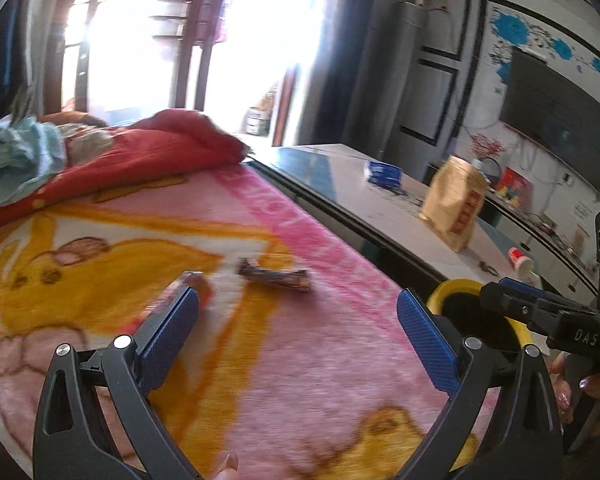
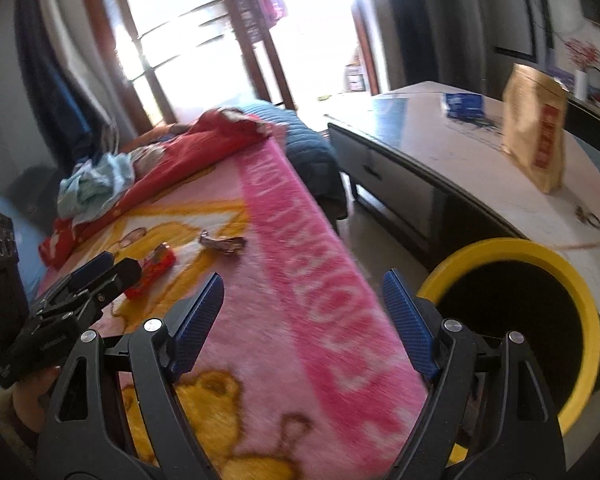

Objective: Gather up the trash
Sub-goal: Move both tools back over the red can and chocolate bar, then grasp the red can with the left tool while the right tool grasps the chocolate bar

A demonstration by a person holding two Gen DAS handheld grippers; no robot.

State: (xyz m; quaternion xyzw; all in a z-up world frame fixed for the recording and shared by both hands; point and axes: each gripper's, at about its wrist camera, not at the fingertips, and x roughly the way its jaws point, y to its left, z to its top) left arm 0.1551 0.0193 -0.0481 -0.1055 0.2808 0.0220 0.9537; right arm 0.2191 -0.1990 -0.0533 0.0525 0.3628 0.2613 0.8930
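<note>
- The left tongs [image 1: 298, 306] were wide open and held nothing.
- The right tongs [image 2: 303, 292] were wide open too, with nothing between the blue pads [image 2: 198, 322].
- Both hung over a pink and yellow blanket [image 1: 300, 380] on the bed.
- A brown wrapper [image 1: 274, 274] lay flat on the blanket, just ahead of the left tongs at about 12 o'clock, not touching them.
- From the right tongs, the brown wrapper lay farther off at about 11 o'clock.
- A red wrapper [image 2: 152, 270] lay on the blanket at about 10 o'clock from the right tongs, right by the tip of the left tongs.
- A yellow bin [image 2: 540, 256] with a dark inside stood beside the bed, at about 3 o'clock from the right tongs.
- A tan paper bag [image 2: 534, 128] stood upright on the pale surface [image 2: 440, 148] past the bin.
</note>
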